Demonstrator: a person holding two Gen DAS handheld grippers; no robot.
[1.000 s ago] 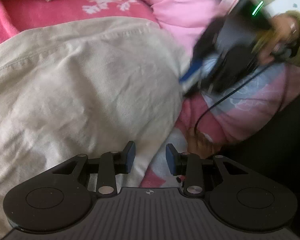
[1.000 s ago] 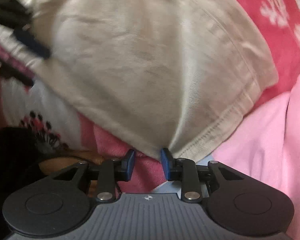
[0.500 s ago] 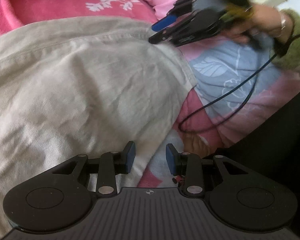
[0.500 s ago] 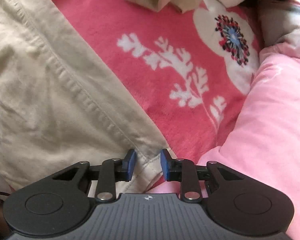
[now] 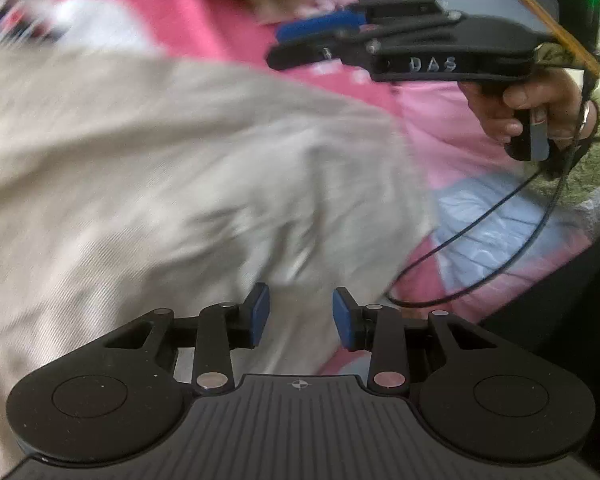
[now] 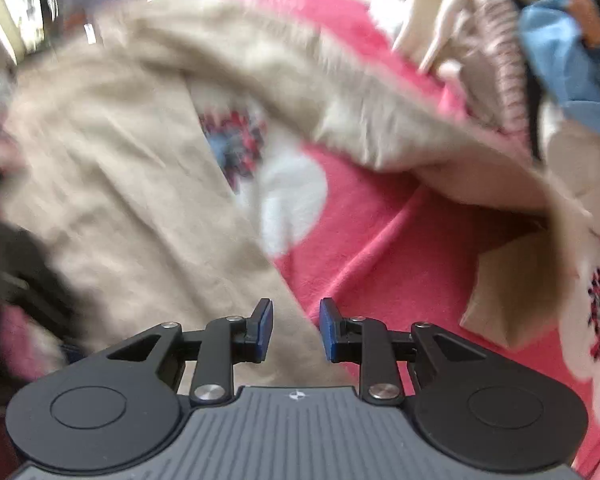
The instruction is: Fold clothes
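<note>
— Where's the garment?

— The beige trousers (image 6: 112,184) lie spread on the pink floral blanket (image 6: 364,240). In my right wrist view one leg runs long from eleven o'clock down to my right gripper (image 6: 295,330), the other sweeps across toward one o'clock, by the heap of unfolded clothes (image 6: 500,52).

— Are you holding it?

— My right gripper's jaws stand a little apart, the leg's edge between the pads; whether they pinch it I cannot tell. My left gripper (image 5: 296,318) is the same: cloth lies between parted pads, blurred.

— Which hand is nearer?

— Both sit at the fabric. From my left view the trousers fill nine to twelve o'clock, and my right hand (image 5: 528,100) hovers at two o'clock.
</note>
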